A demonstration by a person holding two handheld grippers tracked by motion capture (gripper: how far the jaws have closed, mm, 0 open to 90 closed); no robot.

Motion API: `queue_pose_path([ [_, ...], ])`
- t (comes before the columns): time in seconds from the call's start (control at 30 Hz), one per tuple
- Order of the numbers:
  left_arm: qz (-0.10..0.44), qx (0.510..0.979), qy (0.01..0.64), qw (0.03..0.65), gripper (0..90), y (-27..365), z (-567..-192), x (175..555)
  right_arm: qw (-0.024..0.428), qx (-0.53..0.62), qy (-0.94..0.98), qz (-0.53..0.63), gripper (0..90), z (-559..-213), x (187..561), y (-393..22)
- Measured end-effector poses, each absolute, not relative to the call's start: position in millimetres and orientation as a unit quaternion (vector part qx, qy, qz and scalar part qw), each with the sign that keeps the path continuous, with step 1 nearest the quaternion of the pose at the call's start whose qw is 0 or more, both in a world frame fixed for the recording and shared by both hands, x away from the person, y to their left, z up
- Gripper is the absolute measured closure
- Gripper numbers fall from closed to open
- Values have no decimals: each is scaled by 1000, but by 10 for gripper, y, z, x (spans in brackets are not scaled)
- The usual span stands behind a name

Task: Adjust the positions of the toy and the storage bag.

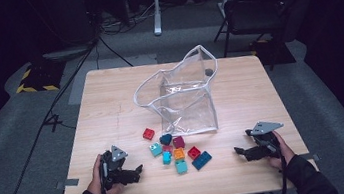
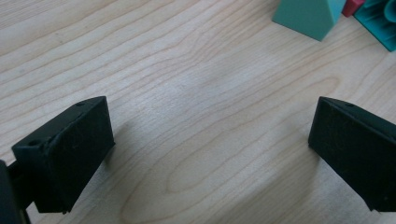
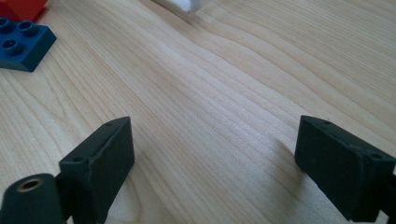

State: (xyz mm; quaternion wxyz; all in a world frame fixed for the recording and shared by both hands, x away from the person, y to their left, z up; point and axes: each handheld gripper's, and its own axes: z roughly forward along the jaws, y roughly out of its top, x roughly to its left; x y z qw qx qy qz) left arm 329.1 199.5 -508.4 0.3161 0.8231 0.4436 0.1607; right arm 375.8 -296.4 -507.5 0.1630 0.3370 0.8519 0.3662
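Left tongs (image 1: 138, 171) released, over bare worktop (image 1: 111, 110) | right tongs (image 1: 239, 151) released, empty | bricks (image 1: 179, 154) between | clear bag (image 1: 182, 95) behind

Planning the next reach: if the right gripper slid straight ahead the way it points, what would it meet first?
Probably the dark blue brick. The right gripper points left across the table with open, empty jaws, though its own view puts the brick a little off to one side.
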Motion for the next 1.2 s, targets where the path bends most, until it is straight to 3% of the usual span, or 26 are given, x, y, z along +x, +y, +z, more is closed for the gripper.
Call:
queue_pose_path([
  [0.33,147,843,407,320,1,1973,-5082,3254,153,342,852,364,171,-5057,3768,-3002],
  [0.53,139,852,386,325,3,1931,-5084,3216,179,341,839,384,247,-4980,3783,-2944],
  [0.7,134,859,373,326,5,1880,-5082,3206,207,313,825,422,447,-4797,3886,-2699],
  [0.87,135,859,372,326,7,1858,-5082,3202,195,292,823,446,563,-4734,4009,-2492],
  [1.2,132,861,366,328,9,1720,-5082,3206,247,295,813,437,864,-4769,4165,-2220],
])
